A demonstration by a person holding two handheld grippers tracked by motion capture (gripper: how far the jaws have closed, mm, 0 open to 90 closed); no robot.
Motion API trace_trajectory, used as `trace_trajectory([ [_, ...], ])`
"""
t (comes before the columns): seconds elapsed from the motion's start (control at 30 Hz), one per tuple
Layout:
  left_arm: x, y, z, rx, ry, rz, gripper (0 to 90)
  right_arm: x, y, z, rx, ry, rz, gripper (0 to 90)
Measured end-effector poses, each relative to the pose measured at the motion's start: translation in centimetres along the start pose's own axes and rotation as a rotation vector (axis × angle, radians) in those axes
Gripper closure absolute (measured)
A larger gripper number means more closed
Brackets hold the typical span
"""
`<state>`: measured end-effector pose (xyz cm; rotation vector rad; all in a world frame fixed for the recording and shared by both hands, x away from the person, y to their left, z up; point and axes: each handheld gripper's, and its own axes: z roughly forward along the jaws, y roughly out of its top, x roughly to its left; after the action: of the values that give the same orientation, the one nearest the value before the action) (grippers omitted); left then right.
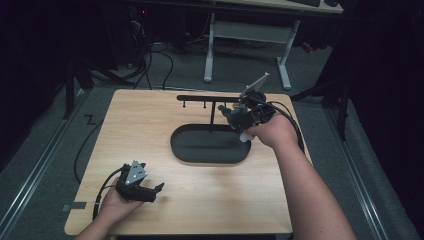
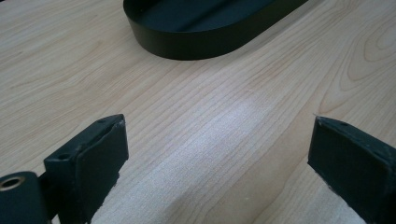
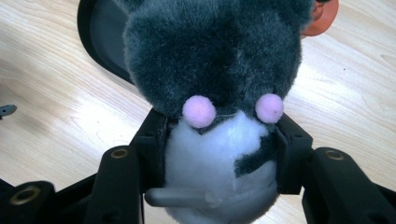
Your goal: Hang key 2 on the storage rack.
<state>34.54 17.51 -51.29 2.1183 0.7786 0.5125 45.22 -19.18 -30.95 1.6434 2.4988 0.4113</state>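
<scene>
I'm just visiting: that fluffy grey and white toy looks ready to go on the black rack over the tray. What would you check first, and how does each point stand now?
1. Grip: right gripper pads squeeze the grey and white plush toy by its white belly: ok.
2. Hanging loop on the toy: cannot tell.
3. Pegs under the black metal hanging rack look bare: ok.
4. Toy close to the rack's right end: ok.
5. Black oval tray lies under the rack: ok.
6. Left gripper rests open on the light wooden table, apart from the tray: ok.
</scene>
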Motion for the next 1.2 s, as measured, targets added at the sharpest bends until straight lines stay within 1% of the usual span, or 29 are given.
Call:
trace_trajectory([
  [0.17,0.0,0.0,0.2,0.004,0.000,0.003,5.6,0.0,0.3,0.0,0.000,-0.002,-0.006,48.9],
  [0.37,0.0,0.0,0.2,0.003,-0.002,0.002,5.6,0.3,0.8,0.0,-0.016,-0.007,-0.007,48.9],
  [0.4,0.0,0.0,0.2,0.002,-0.001,0.005,5.6,0.4,1.0,-0.1,-0.019,-0.014,-0.013,48.9],
  [0.5,-0.1,0.0,0.2,0.003,-0.002,0.007,5.6,0.3,1.3,-0.2,-0.034,-0.019,-0.010,48.9],
  [0.57,0.0,0.0,0.1,0.004,-0.004,0.004,5.6,0.3,1.4,-0.2,-0.033,-0.032,0.002,48.9],
  [0.63,0.0,0.0,0.1,0.006,-0.006,0.006,5.7,0.2,1.5,-0.1,-0.028,-0.035,-0.003,49.0],
  [0.67,0.0,0.0,0.1,0.006,-0.006,0.006,5.7,0.2,1.5,0.3,-0.012,-0.053,-0.014,48.9],
  [0.7,0.0,0.0,0.1,0.005,-0.007,0.005,5.8,0.1,1.5,0.5,-0.005,-0.058,-0.008,48.9],
  [0.77,-0.1,0.0,0.2,0.005,-0.007,0.006,5.8,-0.1,1.3,0.8,-0.004,-0.056,-0.001,48.9],
  [0.83,-0.1,0.0,0.2,0.005,-0.013,0.009,5.9,-0.2,1.1,1.3,0.010,-0.059,0.000,48.9],
  [0.9,-0.1,0.0,0.2,0.003,-0.015,0.010,5.9,-0.2,0.9,1.8,0.024,-0.054,0.008,48.9],
  [1.0,-0.2,0.0,0.2,0.002,-0.017,0.011,6.0,-0.3,0.7,2.2,0.030,-0.051,0.006,48.9],
  [1.03,-0.2,0.0,0.1,0.001,-0.019,0.012,6.0,-0.3,0.5,2.7,0.036,-0.047,0.007,48.9],
  [1.2,-0.3,0.0,0.2,0.004,-0.022,0.016,6.2,-0.4,0.4,4.0,0.051,-0.034,0.001,48.8],
])
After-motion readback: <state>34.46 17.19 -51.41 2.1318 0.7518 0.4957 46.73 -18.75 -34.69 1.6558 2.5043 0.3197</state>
